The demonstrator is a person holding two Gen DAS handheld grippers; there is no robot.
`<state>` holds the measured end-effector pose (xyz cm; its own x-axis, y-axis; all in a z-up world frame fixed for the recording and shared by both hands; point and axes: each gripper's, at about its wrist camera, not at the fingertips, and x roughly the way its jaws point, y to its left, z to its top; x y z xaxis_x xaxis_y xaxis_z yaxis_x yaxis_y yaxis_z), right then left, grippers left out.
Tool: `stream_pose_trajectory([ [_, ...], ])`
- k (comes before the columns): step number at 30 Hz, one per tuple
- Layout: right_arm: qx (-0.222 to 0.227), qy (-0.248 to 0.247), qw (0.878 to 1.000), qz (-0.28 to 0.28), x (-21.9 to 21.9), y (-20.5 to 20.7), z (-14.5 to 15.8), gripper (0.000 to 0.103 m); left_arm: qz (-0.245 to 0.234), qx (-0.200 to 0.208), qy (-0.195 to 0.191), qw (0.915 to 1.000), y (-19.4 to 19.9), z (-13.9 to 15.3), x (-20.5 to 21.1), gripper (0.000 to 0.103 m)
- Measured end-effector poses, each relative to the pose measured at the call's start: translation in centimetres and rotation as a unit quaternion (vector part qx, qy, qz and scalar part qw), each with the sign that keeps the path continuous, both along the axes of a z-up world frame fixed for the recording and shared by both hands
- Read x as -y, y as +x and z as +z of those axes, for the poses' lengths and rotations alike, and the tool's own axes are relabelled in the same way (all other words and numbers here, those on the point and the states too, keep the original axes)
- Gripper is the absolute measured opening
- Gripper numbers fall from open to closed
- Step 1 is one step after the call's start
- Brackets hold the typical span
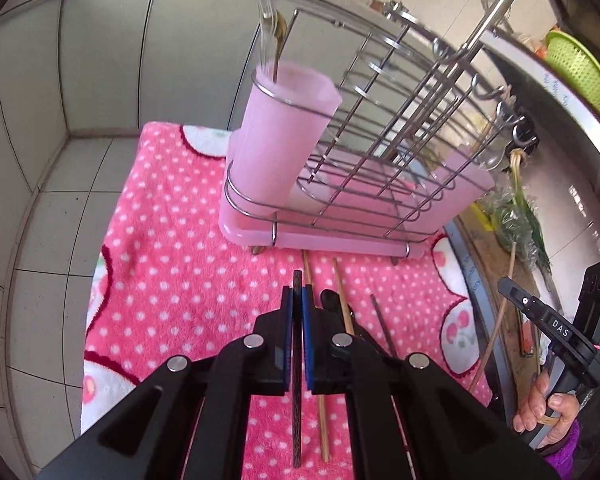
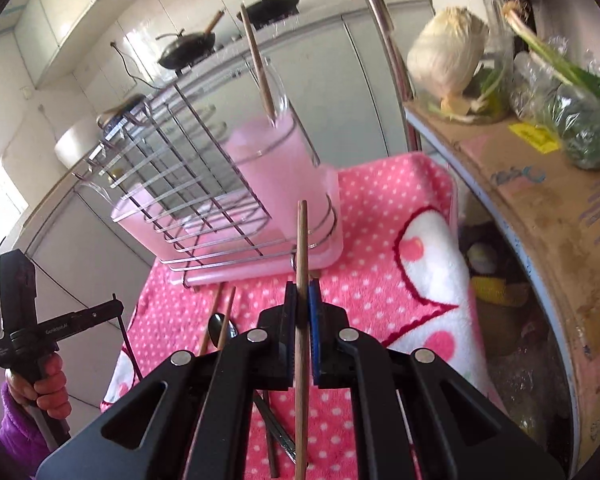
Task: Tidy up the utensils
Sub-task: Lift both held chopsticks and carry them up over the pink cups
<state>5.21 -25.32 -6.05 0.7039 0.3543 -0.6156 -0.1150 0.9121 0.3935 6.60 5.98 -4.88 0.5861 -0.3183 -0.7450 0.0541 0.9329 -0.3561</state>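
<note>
My left gripper is shut on a dark brown chopstick, held above the towel. Ahead stands a wire rack on a pink tray, with a pink cup that holds a few utensils. Light wooden chopsticks and a black spoon lie on the towel. My right gripper is shut on a light wooden chopstick, in front of the other pink cup, where one chopstick stands. Each gripper shows in the other's view: right, left.
A pink polka-dot towel covers the tiled surface under the rack. A cardboard box with greens and a cabbage borders the right side. Woks sit on a stove behind. A green basket sits far right.
</note>
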Motion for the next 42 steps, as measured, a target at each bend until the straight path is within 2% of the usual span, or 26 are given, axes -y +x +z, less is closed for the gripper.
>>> stream_pose_trajectory([
  [6,0.062,-0.029,0.998,-0.011,-0.3,-2.2,2.3,0.006,0.017,0.012,-0.004,0.9998,-1.4,0.6,-1.0,0.004],
  [26,0.102,-0.034,0.994,-0.03,0.3,-4.0,5.3,0.006,0.027,0.095,-0.01,0.9951,-3.7,4.8,-1.6,0.004],
  [34,0.127,-0.024,0.991,-0.027,1.1,-2.6,8.6,0.006,0.036,0.135,-0.009,0.9902,-3.3,8.3,-2.3,0.004],
  [42,0.161,0.0,0.987,-0.017,2.1,0.0,13.9,0.006,0.04,0.195,-0.001,0.98,-2.1,13.6,-2.6,0.004],
])
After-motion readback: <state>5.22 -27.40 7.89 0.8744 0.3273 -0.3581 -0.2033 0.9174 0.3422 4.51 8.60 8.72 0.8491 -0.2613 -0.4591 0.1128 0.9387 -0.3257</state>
